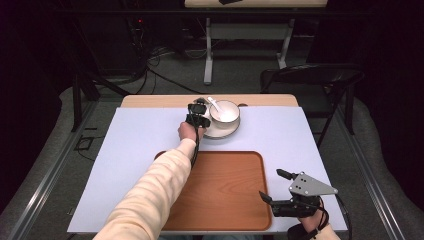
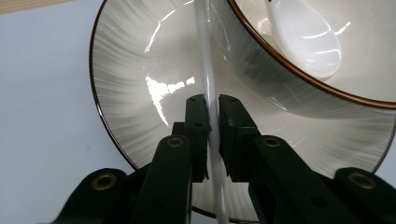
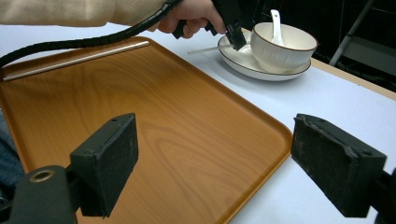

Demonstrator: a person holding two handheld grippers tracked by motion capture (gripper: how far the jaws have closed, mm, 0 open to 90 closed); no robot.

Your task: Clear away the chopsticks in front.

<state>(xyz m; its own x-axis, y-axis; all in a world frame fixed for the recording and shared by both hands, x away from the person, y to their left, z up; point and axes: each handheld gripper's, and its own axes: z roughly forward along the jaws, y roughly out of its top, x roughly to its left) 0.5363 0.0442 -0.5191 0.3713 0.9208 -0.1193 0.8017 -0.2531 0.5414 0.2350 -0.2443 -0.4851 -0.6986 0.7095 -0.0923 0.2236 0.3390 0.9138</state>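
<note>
Left hand-held gripper [image 2: 212,126] clenching a thin white stick [image 2: 208,74] over the plate [image 2: 126,84] near the desk's [image 1: 140,130] far edge.
The bowl [image 1: 225,111] with spoon [image 1: 215,105] is sitting on that plate; the wooden tray [image 1: 225,185] is lying bare in front. Right hand-held gripper [image 3: 215,163] is hanging released, jaws wide, at the tray's near right corner. The left gripper view is showing the stick's glossy shaft between the pads.

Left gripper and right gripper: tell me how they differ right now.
The left gripper is shut on a thin white rod, while the right gripper stands wide open and holds nothing. The left gripper reaches over the plate beside the bowl at the table's far side; the right gripper sits near the wooden tray at the near edge. Both have black jaws.
</note>
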